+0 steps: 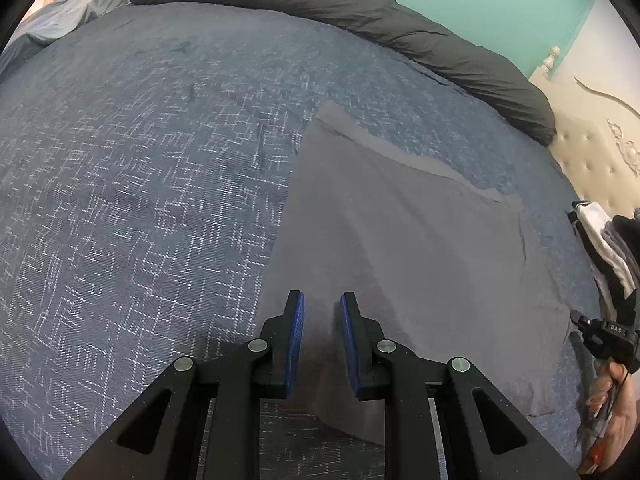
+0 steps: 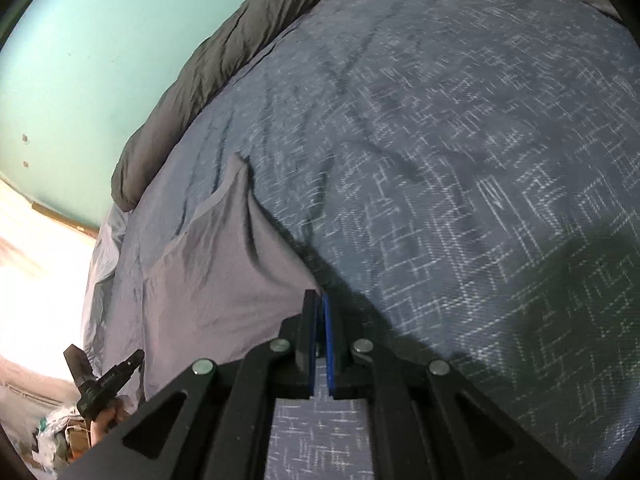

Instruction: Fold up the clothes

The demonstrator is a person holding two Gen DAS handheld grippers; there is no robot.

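since the grey cloth (image 2: pixel 224 280) is thin and limp, grip corners: right gripper (image 2: pixel 320 300) pinches one, left gripper (image 1: pixel 322 304) hovers slightly spread, empty.

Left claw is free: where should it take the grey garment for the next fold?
Take the grey garment at its near left corner, coming from the bedspread side. That edge lies flat and straight just under the left claw, opposite the right claw's pinched corner.

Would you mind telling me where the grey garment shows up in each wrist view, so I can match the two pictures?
Left wrist: grey garment lies centre-right, ahead of and under the left gripper.
Right wrist: grey garment lies lower left, its corner at the right gripper.
Shared landmark: dark rolled duvet against the teal wall.
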